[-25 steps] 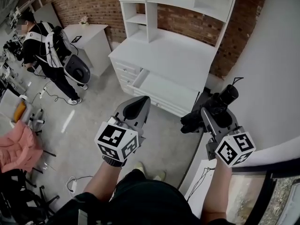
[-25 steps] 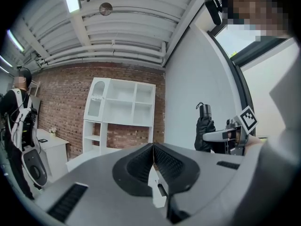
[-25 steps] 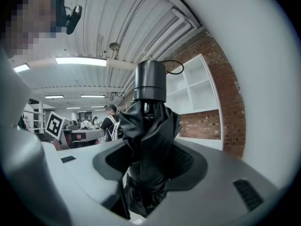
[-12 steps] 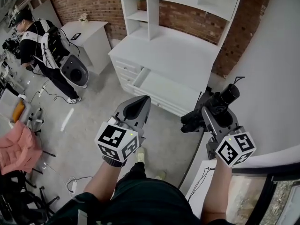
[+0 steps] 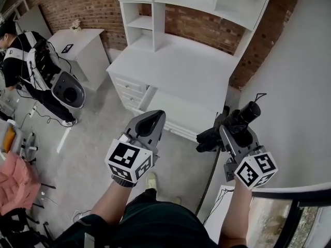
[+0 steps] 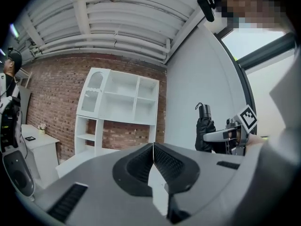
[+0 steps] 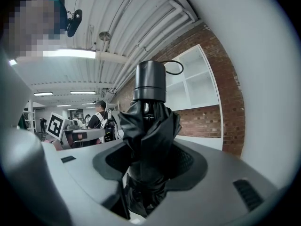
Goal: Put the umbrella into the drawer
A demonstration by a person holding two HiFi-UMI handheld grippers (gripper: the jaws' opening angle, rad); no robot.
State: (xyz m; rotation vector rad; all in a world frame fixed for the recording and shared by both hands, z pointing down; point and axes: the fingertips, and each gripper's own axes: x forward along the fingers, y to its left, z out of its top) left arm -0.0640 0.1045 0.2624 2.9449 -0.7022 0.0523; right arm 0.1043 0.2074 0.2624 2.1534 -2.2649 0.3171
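Two tools are held over the grey floor (image 5: 93, 123). The right hand-held gripper (image 5: 228, 126) squeezes the folded black fabric umbrella (image 5: 241, 114). The left hand-held gripper (image 5: 156, 114) has its jaws pressed together. The white wooden drawer (image 5: 181, 119) stands open, with the umbrella outside it.

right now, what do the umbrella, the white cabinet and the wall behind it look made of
The umbrella: black fabric, matte, in soft crumpled folds; its handle looks like smooth dark plastic with a slight sheen.
The white cabinet: probably painted wood or board, even satin white; which one cannot be told.
The wall: bare red brick, rough, with pale mortar lines.
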